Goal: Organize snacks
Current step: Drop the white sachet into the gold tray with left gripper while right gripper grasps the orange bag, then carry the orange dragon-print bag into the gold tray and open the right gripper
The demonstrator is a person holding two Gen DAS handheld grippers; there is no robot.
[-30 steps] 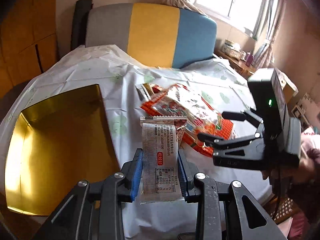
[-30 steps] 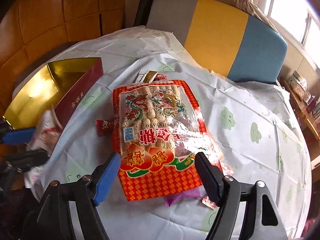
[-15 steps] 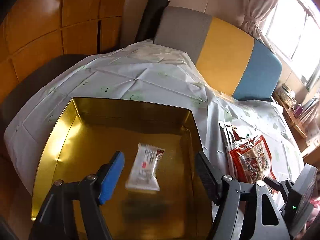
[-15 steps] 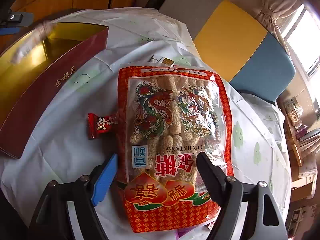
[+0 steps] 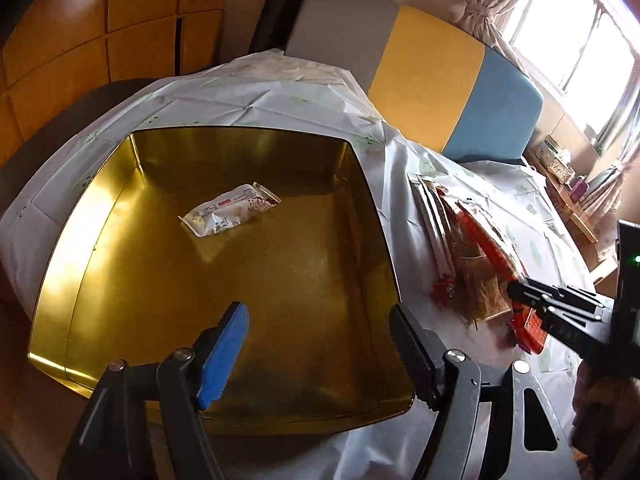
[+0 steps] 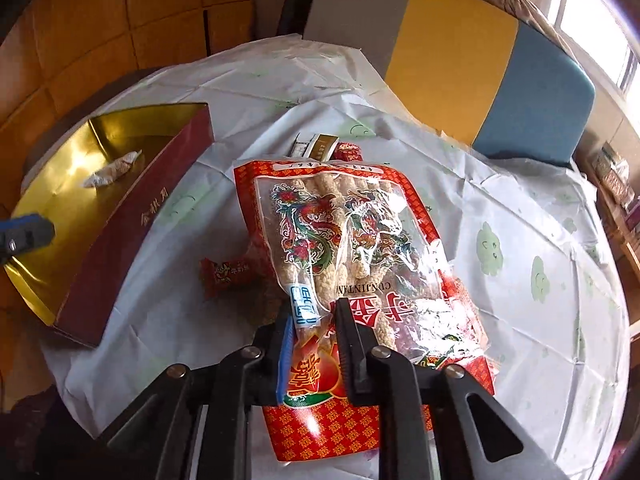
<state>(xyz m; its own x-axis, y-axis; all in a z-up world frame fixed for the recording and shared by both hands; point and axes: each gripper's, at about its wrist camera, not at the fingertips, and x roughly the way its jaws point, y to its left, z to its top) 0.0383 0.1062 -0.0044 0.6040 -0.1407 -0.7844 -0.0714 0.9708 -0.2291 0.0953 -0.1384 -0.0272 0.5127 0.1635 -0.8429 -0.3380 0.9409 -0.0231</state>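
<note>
Left claw [image 5: 316,344] gapes wide over the gold tin [image 5: 100,184], where a white packet [image 5: 230,215] lies near its far wall. Right claw [image 6: 314,344] pinches the red bag [image 6: 360,240] on the table's middle.

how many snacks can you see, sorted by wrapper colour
White: 1, the packet lying in the gold tin.
Red: 3, the big bag in the right gripper, a candy beside it, another candy behind it.
Gold and white: 1 packet, partly hidden.
Total: 5 visible.
</note>
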